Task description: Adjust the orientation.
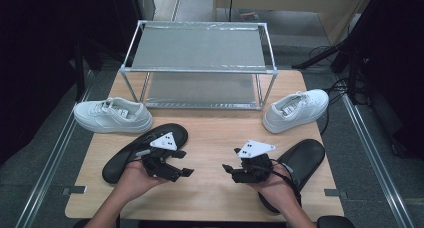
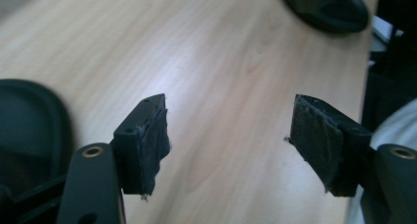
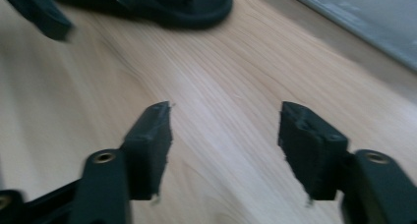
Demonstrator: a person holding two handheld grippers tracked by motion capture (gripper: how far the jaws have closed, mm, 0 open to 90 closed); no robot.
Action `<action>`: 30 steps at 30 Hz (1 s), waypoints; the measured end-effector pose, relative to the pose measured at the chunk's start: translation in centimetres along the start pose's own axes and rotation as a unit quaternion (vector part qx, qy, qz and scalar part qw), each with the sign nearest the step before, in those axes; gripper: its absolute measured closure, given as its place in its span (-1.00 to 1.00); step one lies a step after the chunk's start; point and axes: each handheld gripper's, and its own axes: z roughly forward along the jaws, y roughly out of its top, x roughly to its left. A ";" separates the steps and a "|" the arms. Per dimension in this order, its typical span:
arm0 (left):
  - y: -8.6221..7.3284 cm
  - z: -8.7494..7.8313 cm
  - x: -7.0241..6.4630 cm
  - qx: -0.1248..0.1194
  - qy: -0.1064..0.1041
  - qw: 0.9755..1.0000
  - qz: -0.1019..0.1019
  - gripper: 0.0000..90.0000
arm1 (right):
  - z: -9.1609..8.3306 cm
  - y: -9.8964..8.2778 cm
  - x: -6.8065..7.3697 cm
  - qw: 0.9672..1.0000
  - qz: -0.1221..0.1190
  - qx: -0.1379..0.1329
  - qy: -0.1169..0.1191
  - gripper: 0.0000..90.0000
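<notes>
Two hands: both come in from the bottom edge of the high view, each gripping a black two-jaw tool low over the table, tips turned inward toward one another.
Left gripper (image 1: 187,172): held level just in front of the left slipper, grey three-cornered plate on top; its fingers (image 2: 147,145) stand wide apart with bare wood between them, holding nothing.
Right gripper (image 1: 227,169): held level beside the right slipper, cable trailing back past the wrist; its fingers (image 3: 150,148) stand well apart over bare wood, holding nothing.
Left black slipper (image 1: 120,160): smooth, dark, rounded at the toe, lying slantwise on the left part of the table, partly under the left hand.
Right black slipper (image 1: 302,158): same make, lying near the right edge, its heel end hidden behind the right hand.
White lace-up sneakers: one (image 1: 112,115) at the far left, overhanging the edge; the other (image 1: 297,109) at the far right.
Light wooden table (image 1: 210,138): pale grain, rounded corners.
Metal-framed two-tier shoe rack (image 1: 200,63): stands at the far edge, grey shelves bare.
Room: dim, grey floor, cables to the right.
</notes>
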 end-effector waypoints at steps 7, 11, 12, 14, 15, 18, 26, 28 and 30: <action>-0.7 -0.6 0.3 -0.014 0.004 1.000 -0.008 -0.10 | 0.6 -0.1 0.6 1.000 -0.008 0.010 0.009 0.05; -1.0 -0.8 0.6 0.007 0.013 1.000 -0.011 -0.09 | 1.0 -0.3 1.0 0.999 -0.025 0.009 0.028 0.13; -1.0 -0.9 0.6 0.008 0.014 1.000 -0.014 -0.08 | 1.1 -0.3 1.0 0.999 -0.018 0.016 0.033 0.11; -0.9 -1.3 0.9 0.011 0.014 1.000 -0.023 -0.06 | 1.0 -0.2 0.9 0.999 -0.020 0.018 0.047 0.14; -0.9 -1.5 0.9 0.012 0.013 1.000 -0.024 -0.04 | 0.9 -0.1 0.8 0.998 -0.017 0.016 0.051 0.13; -1.1 -2.1 1.1 0.020 0.016 0.999 -0.026 -0.02 | 0.7 0.0 0.7 0.998 -0.010 0.008 0.054 0.11; -1.7 -3.7 1.7 0.024 0.023 0.999 -0.035 0.00 | -0.1 0.1 0.5 0.998 0.007 -0.011 0.065 0.18; -1.9 -4.1 2.0 0.024 0.031 0.999 -0.035 0.01 | -0.3 0.2 0.3 0.998 0.013 -0.014 0.066 0.17; -2.3 -4.6 2.3 0.022 0.040 0.998 -0.039 0.01 | -0.3 0.3 0.1 0.998 0.019 -0.014 0.063 0.15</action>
